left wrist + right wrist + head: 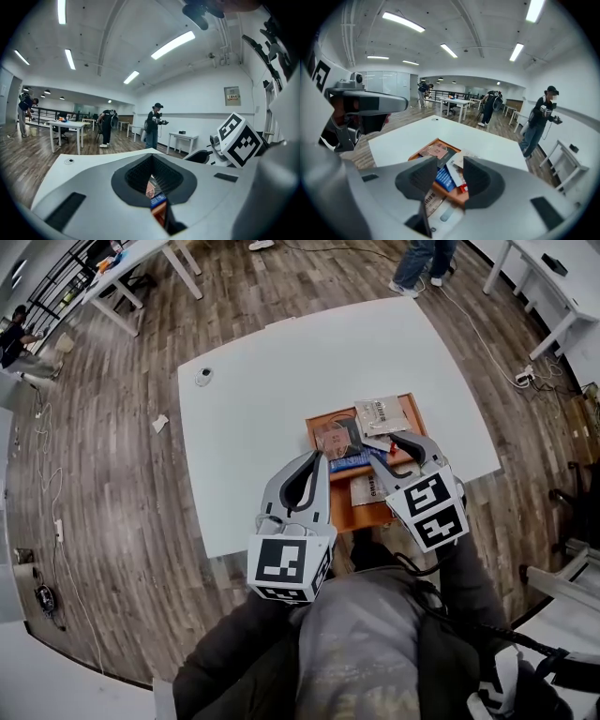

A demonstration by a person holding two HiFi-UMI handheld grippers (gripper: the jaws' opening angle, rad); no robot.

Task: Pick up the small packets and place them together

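While both grippers hang over the near table edge, wood floor point(112, 474) fills the surround, with people standing off at 12 o'clock. White table point(253, 399) sits mid-frame in the head view, and a small round object point(203, 376) lies at its 10 o'clock corner. Orange tray point(354, 514) is at the table's 4 o'clock, up against the near edge. Left gripper point(317, 458) is at the tray's 9 o'clock, tips closed together and gripping nothing (only a sliver of tray and packets shows under them in its own view). Right gripper point(394, 451) is over the tray's 3 o'clock side, jaws partly apart and empty, with the packets well below the gap. All small packets are on the tray: beige packet point(380, 413) at 1 o'clock, clear packet point(337, 437) at 11 o'clock, blue packet point(350, 463) about centre, brown packet point(366, 489) toward 6 o'clock. They overlap loosely.
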